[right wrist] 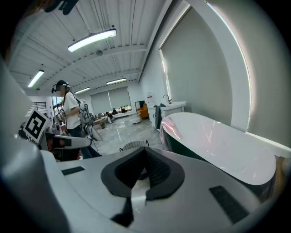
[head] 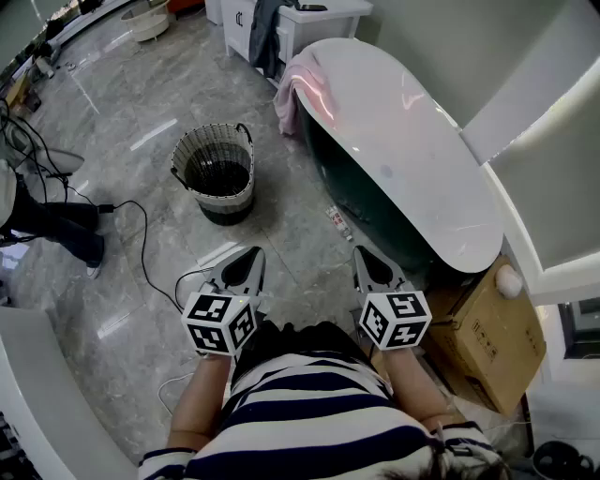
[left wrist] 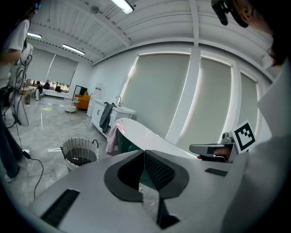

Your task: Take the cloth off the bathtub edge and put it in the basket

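A pink cloth [head: 302, 89] hangs over the far end of the white bathtub's rim [head: 412, 131]; it also shows in the left gripper view [left wrist: 113, 135] and the right gripper view [right wrist: 167, 129]. The woven basket [head: 217, 172] stands on the floor left of the tub, empty. Both grippers are held close to the person's chest, well short of the cloth. My left gripper [head: 253, 256] is shut with nothing in it. My right gripper [head: 361, 255] is shut too, holding nothing.
A cardboard box [head: 489, 336] sits by the tub's near end. A black cable [head: 141, 246] runs across the marble floor at left, near a person's legs [head: 56, 230]. A white cabinet with dark clothing [head: 272, 28] stands behind the tub.
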Tool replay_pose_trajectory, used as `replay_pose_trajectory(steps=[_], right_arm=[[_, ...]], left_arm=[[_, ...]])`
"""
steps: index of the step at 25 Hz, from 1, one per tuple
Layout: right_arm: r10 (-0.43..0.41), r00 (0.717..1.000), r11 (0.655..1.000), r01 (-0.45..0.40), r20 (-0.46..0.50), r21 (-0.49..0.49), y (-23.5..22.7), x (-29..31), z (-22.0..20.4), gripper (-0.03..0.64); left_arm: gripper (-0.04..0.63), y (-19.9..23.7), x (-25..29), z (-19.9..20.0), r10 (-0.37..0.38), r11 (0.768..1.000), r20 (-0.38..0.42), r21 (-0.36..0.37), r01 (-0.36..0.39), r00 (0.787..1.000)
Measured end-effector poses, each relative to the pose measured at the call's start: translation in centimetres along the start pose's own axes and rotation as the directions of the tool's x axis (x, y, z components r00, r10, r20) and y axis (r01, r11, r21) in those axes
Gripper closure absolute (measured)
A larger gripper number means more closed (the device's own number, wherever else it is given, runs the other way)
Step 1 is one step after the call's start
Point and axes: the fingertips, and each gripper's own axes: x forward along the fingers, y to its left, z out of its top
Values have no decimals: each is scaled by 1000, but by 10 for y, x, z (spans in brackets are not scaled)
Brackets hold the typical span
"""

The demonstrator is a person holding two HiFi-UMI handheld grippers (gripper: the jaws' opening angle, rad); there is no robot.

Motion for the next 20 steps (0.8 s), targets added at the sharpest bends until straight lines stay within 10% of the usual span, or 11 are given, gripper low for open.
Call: replay_pose_trajectory(steps=[20], right_arm=[[17, 1000, 999, -17, -14, 32, -52, 83, 30, 591]], left_arm=[[574, 14, 87, 41, -40, 999, 13, 31, 40, 999]])
